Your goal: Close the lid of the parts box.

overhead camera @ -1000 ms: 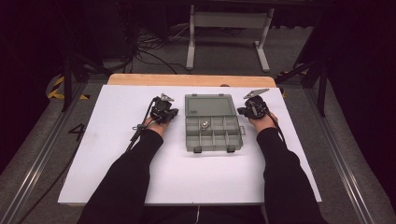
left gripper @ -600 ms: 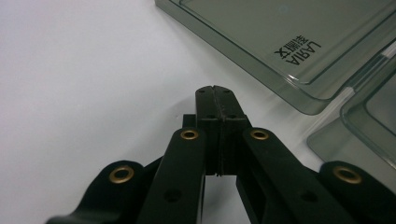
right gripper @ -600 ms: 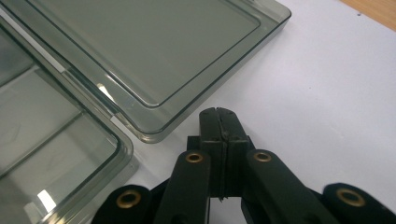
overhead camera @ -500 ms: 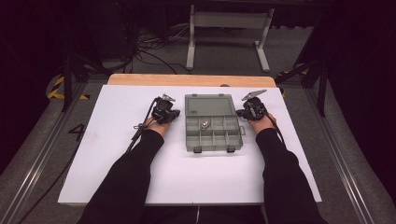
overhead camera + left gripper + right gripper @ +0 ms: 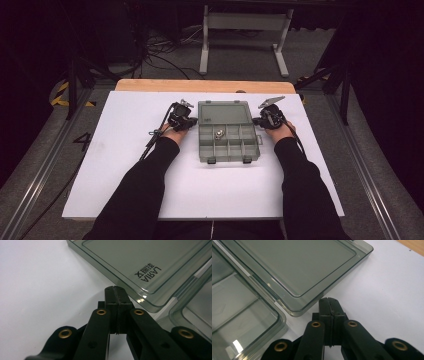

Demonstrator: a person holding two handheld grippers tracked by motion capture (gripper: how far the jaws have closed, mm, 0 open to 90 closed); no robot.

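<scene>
1. Black jaws of the left gripper (image 5: 117, 290) pressed flat together, nothing between them; tip just short of the near corner of the flipped-back lid (image 5: 140, 262) of the box, resting low over the white surface.
2. Black jaws of the right gripper (image 5: 329, 301) likewise clenched on nothing, tip just beside the opposite lid (image 5: 297, 267) corner, apart from it by a thin strip of bare sheet.
3. Smoke-grey translucent organizer box (image 5: 227, 131) lying open between the 2 grippers: lid laid back flat on the far side, compartment tray toward the person, long axis running left to right across the table.
4. Lid corners ahead of and inward from each tip; left gripper (image 5: 181, 118) and right gripper (image 5: 269, 117) about equally near their own side of the box, at the level of the hinge line.
5. Judged next move: closing the lid, calling for both tips to get under or behind the lid edge; flat lie of the lid on the sheet leaves little purchase, slip likely.
6. Small metallic item (image 5: 218, 134) seen in 1 middle compartment; kind not discernible.
7. White sheet (image 5: 125, 165) over a wooden tabletop (image 5: 150, 85), bare around the box.
8. Dark room beyond: grey floor, loose cables (image 5: 150, 55), pale metal stand (image 5: 245, 30) behind the table.
</scene>
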